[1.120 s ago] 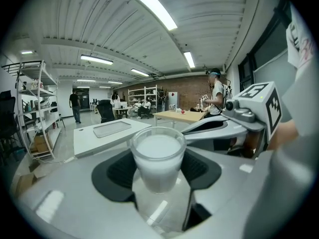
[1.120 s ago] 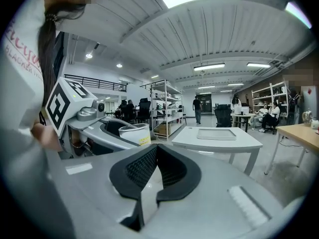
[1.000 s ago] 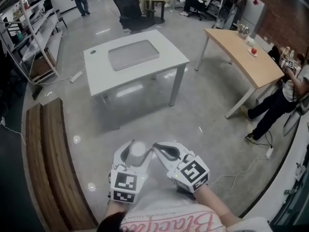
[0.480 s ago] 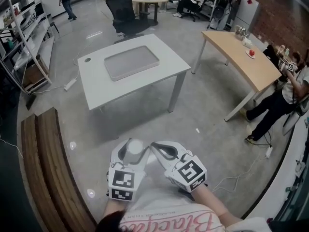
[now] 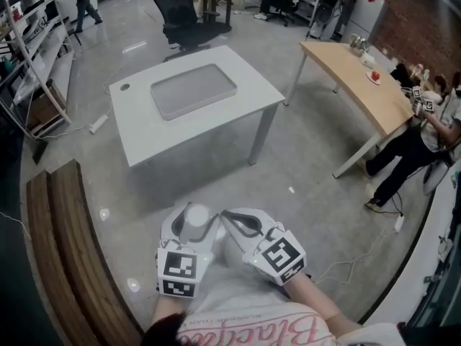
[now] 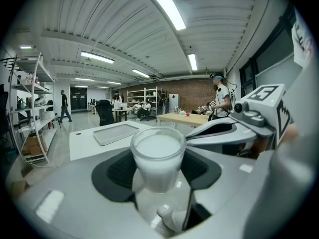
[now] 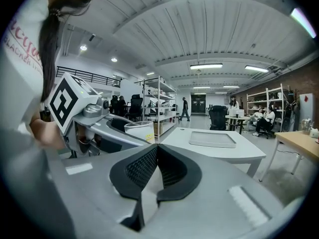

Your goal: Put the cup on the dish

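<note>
Drifting a little toward the left in the head view, the white table with the grey dish is shifting as the person is turning toward it. The left hand-held gripper is still grasping the cup upright, near the body and well apart from the dish. The right hand-held gripper is staying clenched and empty. I judge the carrying is only beginning.

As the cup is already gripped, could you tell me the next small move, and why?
Probably carry the cup forward to the white table: the left gripper holds it upright, yet the grey tray lies well ahead, across the floor.
</note>
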